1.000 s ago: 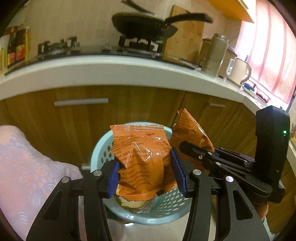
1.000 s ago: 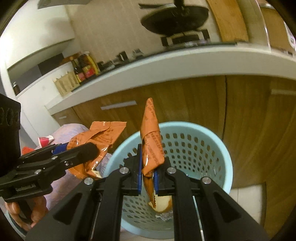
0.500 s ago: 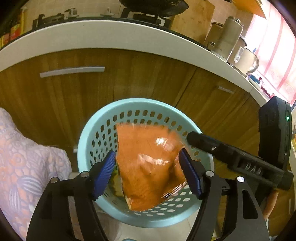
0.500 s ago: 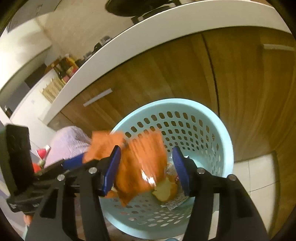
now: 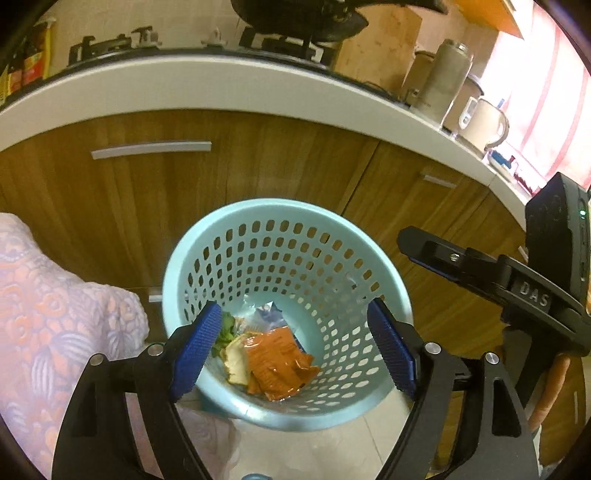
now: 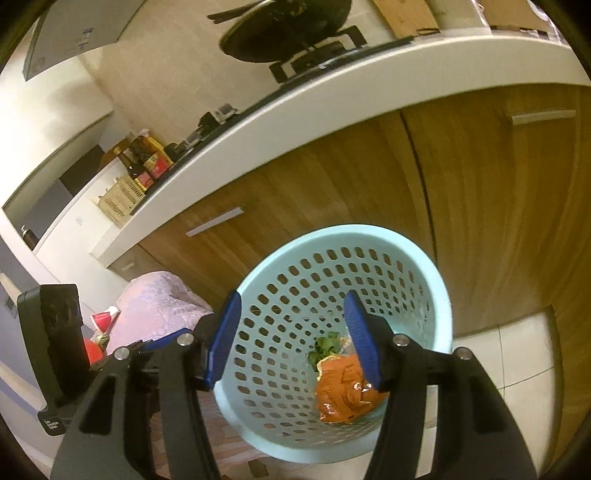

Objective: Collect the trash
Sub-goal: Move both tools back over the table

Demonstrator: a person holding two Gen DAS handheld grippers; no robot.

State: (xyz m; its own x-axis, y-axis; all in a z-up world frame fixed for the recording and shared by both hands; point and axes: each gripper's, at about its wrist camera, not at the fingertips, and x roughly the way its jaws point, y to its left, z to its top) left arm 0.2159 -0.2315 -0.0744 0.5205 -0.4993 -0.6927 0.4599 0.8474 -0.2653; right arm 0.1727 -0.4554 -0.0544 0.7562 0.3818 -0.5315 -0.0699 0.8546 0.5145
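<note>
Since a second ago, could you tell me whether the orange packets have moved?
Yes. The orange packets dropped from both grippers to the bottom of the blue basket.

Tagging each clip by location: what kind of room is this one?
A home kitchen, most likely: a gas stove with a dark pan on the white countertop, wooden cabinets below, a kettle nearby.

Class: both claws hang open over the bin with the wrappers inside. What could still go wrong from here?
1. The left claw and right claw sit low at the bin's rim; pulling away carelessly could tip it.
2. The orange wrappers lie loosely on other scraps, so tipping would spill them.
</note>
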